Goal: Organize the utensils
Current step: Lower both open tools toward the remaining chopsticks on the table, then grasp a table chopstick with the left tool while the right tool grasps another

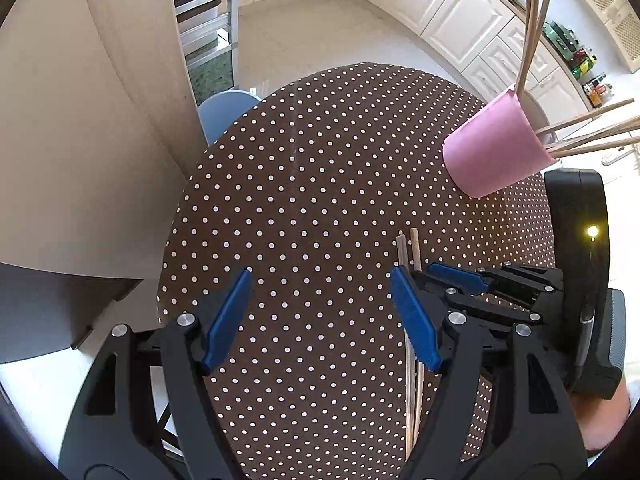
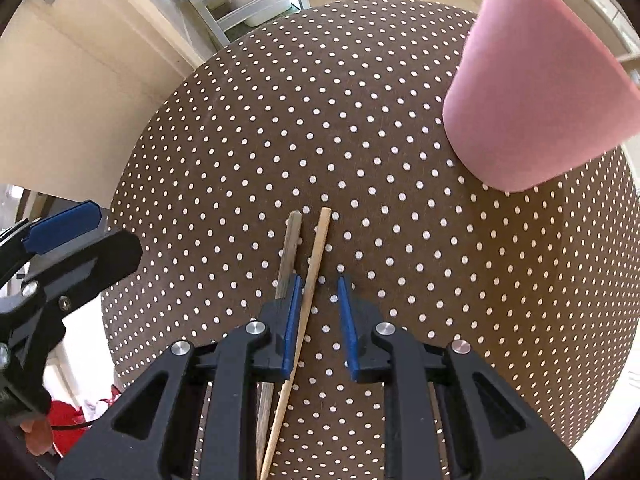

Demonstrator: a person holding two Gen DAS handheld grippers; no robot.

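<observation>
Nearest the right wrist camera, the right gripper [image 2: 318, 320] hangs over the brown white-dotted tablecloth [image 2: 240, 160] with its blue pads narrowed; the pale round wooden chopstick [image 2: 308, 304] lies between them, right against the left pad, while the right pad stands clear of it, so nothing is clamped yet. The darker flat wooden chopstick [image 2: 290, 248] lies just outside that left pad, at about eleven o'clock from the jaws. The left gripper [image 1: 320, 316] hovers beside them with its jaws wide and nothing in them, the two sticks passing under its right finger. Farther off, at about two o'clock in both views, stands the pink tapered plastic cup [image 1: 492, 148], already bristling with a bundle of thin wooden sticks [image 1: 536, 28]. The step in hand looks like picking up one of the last two loose chopsticks. The next move calls for closing squarely on the pale stick alone, without dragging its neighbour, then lifting and tipping it into the cup without knocking the cup over.
</observation>
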